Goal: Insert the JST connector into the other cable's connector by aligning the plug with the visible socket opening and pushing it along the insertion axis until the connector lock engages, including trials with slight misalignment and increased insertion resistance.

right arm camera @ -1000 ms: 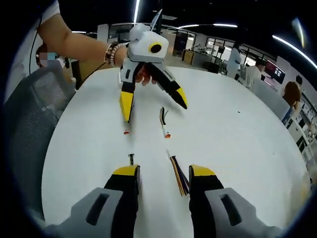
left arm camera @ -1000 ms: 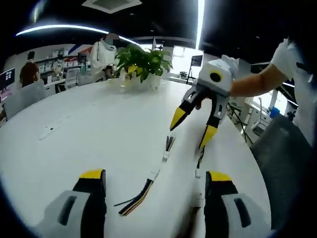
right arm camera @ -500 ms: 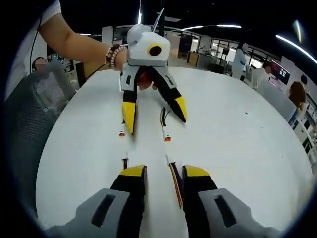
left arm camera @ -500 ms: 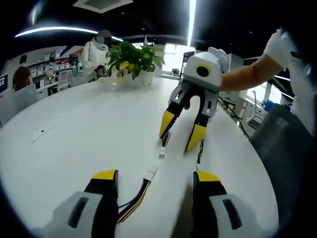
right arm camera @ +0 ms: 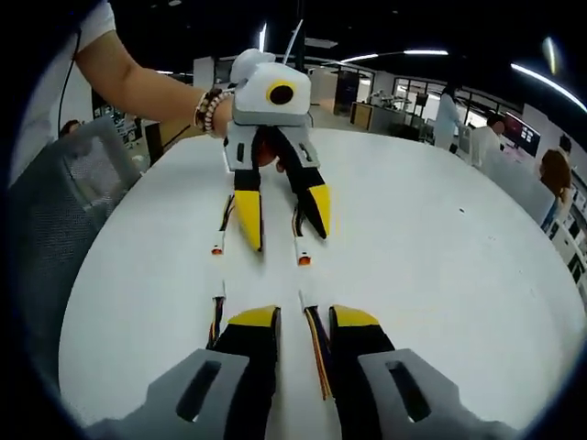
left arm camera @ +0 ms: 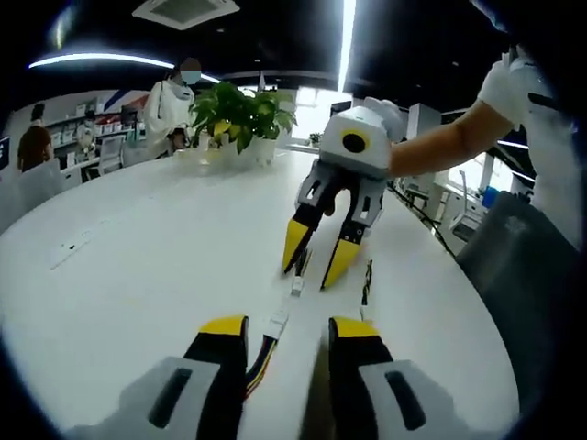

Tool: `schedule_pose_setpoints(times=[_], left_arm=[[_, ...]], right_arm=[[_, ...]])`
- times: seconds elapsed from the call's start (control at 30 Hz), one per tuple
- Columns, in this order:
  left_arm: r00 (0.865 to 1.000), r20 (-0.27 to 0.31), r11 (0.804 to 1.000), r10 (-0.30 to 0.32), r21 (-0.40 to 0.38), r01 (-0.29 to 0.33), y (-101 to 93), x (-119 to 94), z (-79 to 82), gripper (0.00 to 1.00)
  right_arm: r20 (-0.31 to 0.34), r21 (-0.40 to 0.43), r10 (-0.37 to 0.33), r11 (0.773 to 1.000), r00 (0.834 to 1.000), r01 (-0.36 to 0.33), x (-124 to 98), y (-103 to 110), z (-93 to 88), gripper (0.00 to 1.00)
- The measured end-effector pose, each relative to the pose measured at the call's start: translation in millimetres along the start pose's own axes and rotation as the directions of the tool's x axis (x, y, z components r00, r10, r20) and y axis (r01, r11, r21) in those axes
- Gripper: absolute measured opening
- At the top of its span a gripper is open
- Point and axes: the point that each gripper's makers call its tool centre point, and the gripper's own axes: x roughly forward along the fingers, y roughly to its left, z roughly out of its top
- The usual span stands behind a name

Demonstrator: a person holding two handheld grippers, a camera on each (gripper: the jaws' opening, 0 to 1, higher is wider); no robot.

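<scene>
On the desk: we see a round white desk (left arm camera: pixel 138 266) with two thin striped cables.
Near cable: white-plug striped cable (left arm camera: pixel 275 323) lies between our left claw (left arm camera: pixel 284 332) tips.
Far cable: orange-tipped thin cable (right arm camera: pixel 297 240) lies by right claw (right arm camera: pixel 303 318).
Claws: both apart, holding nothing.

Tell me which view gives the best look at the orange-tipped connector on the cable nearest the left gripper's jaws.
The right gripper view: the orange-tipped connector lies in the open on the white table, just below the left gripper. In the left gripper view that cable end is a pale blur between the jaws, its colour unclear.
</scene>
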Motion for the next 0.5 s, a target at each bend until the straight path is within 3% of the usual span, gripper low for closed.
schedule_pose_setpoints(times=[0.5], left_arm=[[1.000, 0.011, 1.000, 0.018, -0.018, -0.018, 9.1, -0.8, -7.6, 0.18]], right_arm=[[0.021, 0.005, 0.018, 1.000, 1.000, -0.018, 3.7, -1.0, 1.2, 0.11]])
